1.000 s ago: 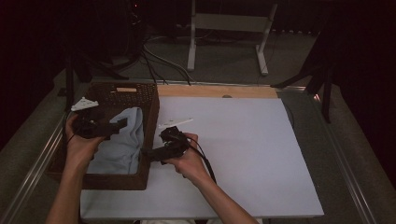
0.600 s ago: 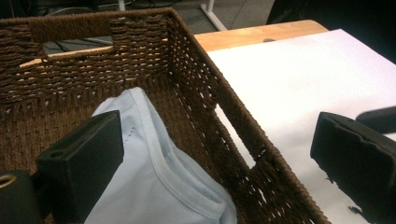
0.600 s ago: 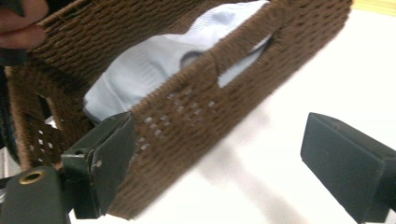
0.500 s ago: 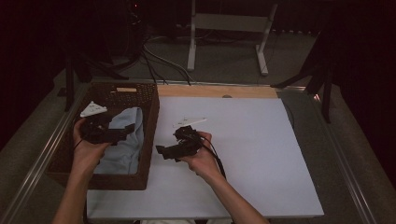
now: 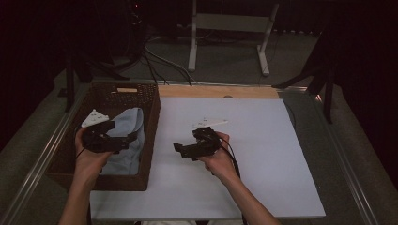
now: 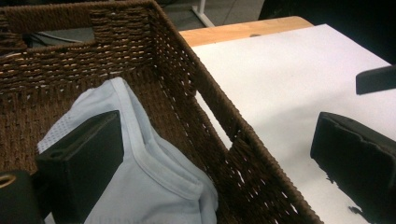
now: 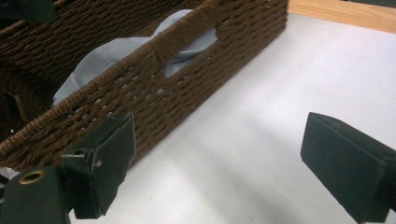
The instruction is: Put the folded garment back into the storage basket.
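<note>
**Reaching for the blue garment in the wicker basket**

A pale blue garment [image 5: 126, 136] lies crumpled inside the brown woven basket [image 5: 149, 136] at the left of the table, filling most of its near half. It looks like a soft, thin knit with a stitched hem or neckband, seen as a raised seam in the left gripper view [image 6: 154, 172], and a fine mesh patch shows at its left side. Its exact kind is hard to tell from these folds.

The left gripper [image 5: 123, 142] hovers over the cloth with its jaws spread wide and nothing between them; one jaw hangs above the fabric, the other stands out past the basket wall. The step in hand appears to be the approach to a grasp. Next, the left gripper would need to drop into the basket, bring both jaws inside the wall, and pinch a fold or the firmer hem, since loose cloth slips easily.

The right gripper [image 5: 184, 150] is held over the white sheet [image 5: 263, 154] just beside the basket, its jaws also wide and empty, pointing at the basket's side with its cut-out handle [image 7: 191, 58].

The basket is stiff, coarse, rope-like weave, rectangular with upright walls. The sheet is smooth and matte, with a wooden strip [image 5: 220, 91] at its far edge.
</note>
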### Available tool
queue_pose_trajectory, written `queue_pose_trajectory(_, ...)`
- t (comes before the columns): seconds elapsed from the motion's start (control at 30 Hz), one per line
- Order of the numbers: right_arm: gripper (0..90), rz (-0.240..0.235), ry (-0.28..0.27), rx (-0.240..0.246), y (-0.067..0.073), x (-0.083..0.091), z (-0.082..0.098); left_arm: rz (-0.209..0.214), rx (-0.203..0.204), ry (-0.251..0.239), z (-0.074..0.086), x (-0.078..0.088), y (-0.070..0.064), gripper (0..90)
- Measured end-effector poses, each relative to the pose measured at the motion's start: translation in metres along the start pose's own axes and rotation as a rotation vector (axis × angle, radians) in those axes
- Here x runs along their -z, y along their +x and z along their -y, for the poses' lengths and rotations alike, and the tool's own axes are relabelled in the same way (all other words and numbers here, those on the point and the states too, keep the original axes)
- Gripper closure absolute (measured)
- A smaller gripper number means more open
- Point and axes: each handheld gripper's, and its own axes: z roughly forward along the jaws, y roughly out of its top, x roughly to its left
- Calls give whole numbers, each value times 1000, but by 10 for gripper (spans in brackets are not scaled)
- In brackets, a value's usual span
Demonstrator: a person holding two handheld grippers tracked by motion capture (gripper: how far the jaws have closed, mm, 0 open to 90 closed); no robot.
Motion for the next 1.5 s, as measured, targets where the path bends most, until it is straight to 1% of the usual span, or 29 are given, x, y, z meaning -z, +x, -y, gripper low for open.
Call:
queue_pose_trajectory(0.03, 105, 2, -2, -3, -2, 2, 1, -4, -3, -2, 0, 0, -1, 43)
queue_pose_trajectory(0.1, 105, 7, -5, -5, -6, 5, 4, 4, -4, -5, 2, 1, -2, 43)
queue_pose_trajectory(0.23, 105, 16, -9, -13, -13, 11, 9, -2, -10, -11, 5, 2, -6, 43)
queue_pose_trajectory(0.37, 104, 22, -16, -15, -18, 17, 13, -9, -23, 2, 7, 0, -10, 43)
queue_pose_trajectory(0.43, 104, 25, -17, -16, -21, 19, 15, -10, -31, 2, 8, -1, -12, 43)
queue_pose_trajectory(0.53, 104, 36, -15, -18, -25, 24, 19, -6, -30, -3, 10, -1, -15, 43)
queue_pose_trajectory(0.63, 105, 51, -14, -10, -29, 29, 24, -5, -32, -4, 13, -1, -18, 43)
queue_pose_trajectory(0.7, 105, 63, -13, -4, -32, 33, 27, -11, -38, -17, 13, 0, -20, 43)
queue_pose_trajectory(0.73, 104, 65, -13, -2, -34, 35, 28, -4, -34, -20, 13, 1, -21, 43)
queue_pose_trajectory(0.83, 105, 71, -21, -8, -38, 41, 32, -4, -47, -12, 14, 1, -25, 43)
queue_pose_trajectory(0.93, 105, 75, -31, -13, -42, 47, 36, 2, -45, -17, 16, 2, -28, 43)
queue_pose_trajectory(1.2, 105, 103, -44, -26, -56, 61, 44, 17, -19, -30, 22, 7, -36, 43)
queue_pose_trajectory(1.37, 105, 113, -58, -33, -63, 70, 50, 15, -21, -43, 26, 8, -40, 44)
queue_pose_trajectory(1.5, 104, 128, -68, -20, -67, 78, 54, 14, -29, -42, 28, 7, -41, 44)
